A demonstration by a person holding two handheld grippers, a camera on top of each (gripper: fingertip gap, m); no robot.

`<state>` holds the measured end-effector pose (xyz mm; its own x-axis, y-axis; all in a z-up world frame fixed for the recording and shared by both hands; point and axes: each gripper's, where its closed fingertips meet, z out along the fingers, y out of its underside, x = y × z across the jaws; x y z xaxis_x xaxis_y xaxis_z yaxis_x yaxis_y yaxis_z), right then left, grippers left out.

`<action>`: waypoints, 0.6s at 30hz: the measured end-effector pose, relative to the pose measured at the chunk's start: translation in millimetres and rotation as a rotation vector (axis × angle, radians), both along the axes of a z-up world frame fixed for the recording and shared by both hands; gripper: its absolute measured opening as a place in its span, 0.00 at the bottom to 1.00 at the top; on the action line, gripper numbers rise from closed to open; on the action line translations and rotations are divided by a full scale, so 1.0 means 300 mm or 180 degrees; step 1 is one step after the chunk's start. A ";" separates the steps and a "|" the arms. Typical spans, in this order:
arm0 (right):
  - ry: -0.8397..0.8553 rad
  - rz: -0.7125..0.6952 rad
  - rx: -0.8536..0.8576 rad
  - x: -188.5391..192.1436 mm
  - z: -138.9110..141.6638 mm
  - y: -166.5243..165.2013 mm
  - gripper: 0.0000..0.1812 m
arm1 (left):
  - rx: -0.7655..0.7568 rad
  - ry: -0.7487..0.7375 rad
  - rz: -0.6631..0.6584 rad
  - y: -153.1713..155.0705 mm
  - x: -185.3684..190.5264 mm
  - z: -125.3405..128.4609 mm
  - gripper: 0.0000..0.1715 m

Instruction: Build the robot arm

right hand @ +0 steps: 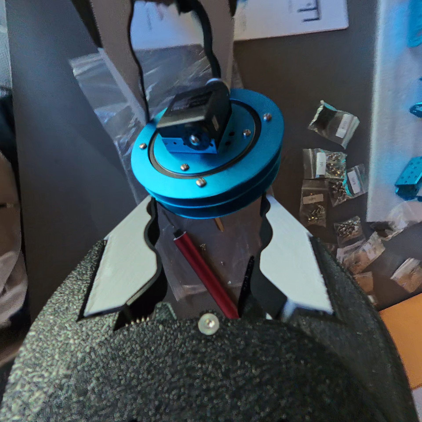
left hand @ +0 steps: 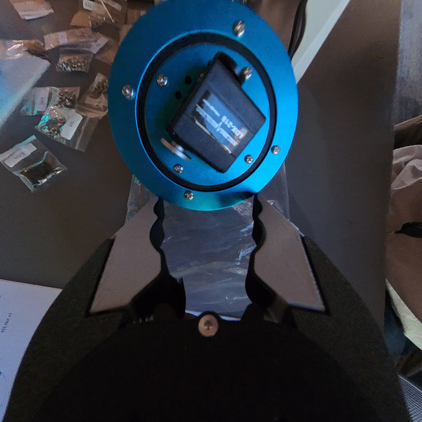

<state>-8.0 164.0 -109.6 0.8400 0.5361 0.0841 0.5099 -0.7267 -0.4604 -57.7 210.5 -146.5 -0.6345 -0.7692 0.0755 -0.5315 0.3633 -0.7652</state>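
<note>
Blue metal disc (left hand: 203,109) carrying a black motor block (left hand: 217,114) is sitting between both grippers. Left gripper (left hand: 206,201) jaws are clamping its rim, steadying it. Right gripper (right hand: 206,203) jaws are pinching the opposite edge above the counter (right hand: 57,137), screw bags (right hand: 324,169) lying rightward.

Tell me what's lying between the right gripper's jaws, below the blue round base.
In the right wrist view, a red metal rod lies slantwise on a clear plastic bag between the right gripper's jaws, with a small brass pin just under the blue round base.
</note>
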 end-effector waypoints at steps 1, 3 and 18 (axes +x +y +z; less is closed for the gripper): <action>-0.0052 0.0176 -0.0023 -0.003 0.017 0.005 0.46 | 0.0060 0.0003 0.0015 -0.001 -0.004 -0.015 0.45; 0.0007 0.0413 -0.0086 -0.024 0.042 0.018 0.37 | 0.0156 0.0076 0.0085 0.003 -0.011 -0.050 0.44; 0.0693 0.0706 -0.0252 -0.152 0.048 0.098 0.31 | 0.0631 -0.0256 0.0434 0.027 -0.045 -0.094 0.44</action>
